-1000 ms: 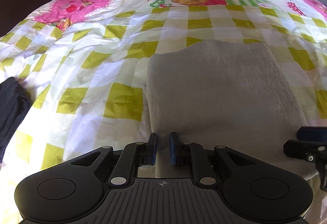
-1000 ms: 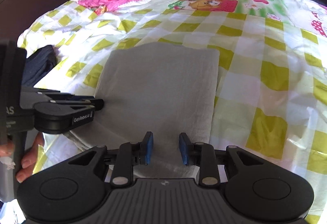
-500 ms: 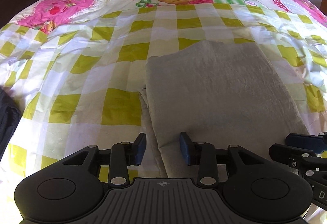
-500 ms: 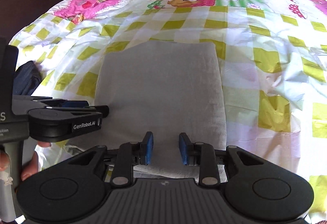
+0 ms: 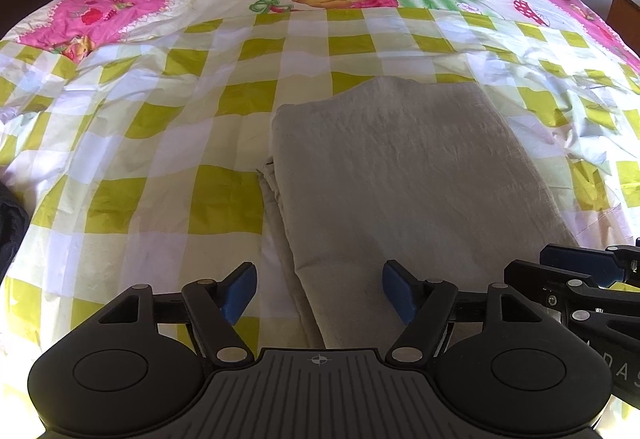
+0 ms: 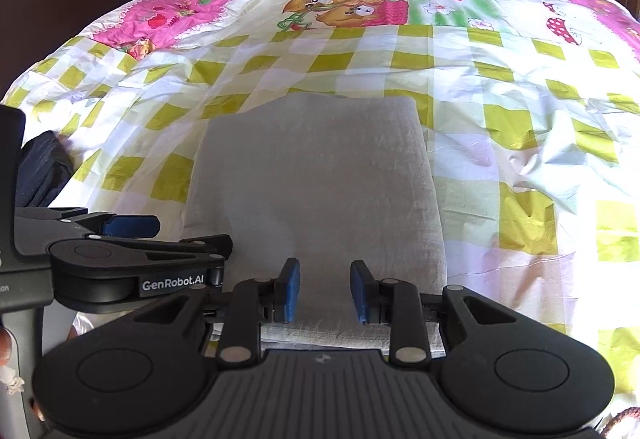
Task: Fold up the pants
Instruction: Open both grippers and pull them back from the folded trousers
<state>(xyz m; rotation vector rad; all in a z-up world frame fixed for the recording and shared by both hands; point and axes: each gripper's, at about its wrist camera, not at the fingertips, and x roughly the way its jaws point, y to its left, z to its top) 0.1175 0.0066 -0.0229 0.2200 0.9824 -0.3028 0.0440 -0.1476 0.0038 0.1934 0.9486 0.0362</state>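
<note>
The left gripper now stands with its jaws wide apart and empty, where a second ago they were nearly shut over the near edge of the cloth and half a second ago only part open; that widening reads as a release of the last fold; the near left corner of the pants lies between and just ahead of these jaws, with a lower layer peeping out to the left of the top layer along that edge.

The right gripper holds its jaws at a moderate gap, much as in both earlier views, with nothing between the pads; the folded pants lie just ahead of and under them, the near edge showing stacked layers below the jaws.

Outward from both pairs of jaws the pants form a flat grey-beige rectangle on the bed, whose quilt is checked yellow-green and white with pink cartoon borders; both views have drawn back a little, so more of the quilt shows beyond the far edge of the cloth; a dark garment lies well off to the left of the jaws.

My judgement: the folding is essentially done; what remains, if anything, is squaring the offset left layer.
</note>
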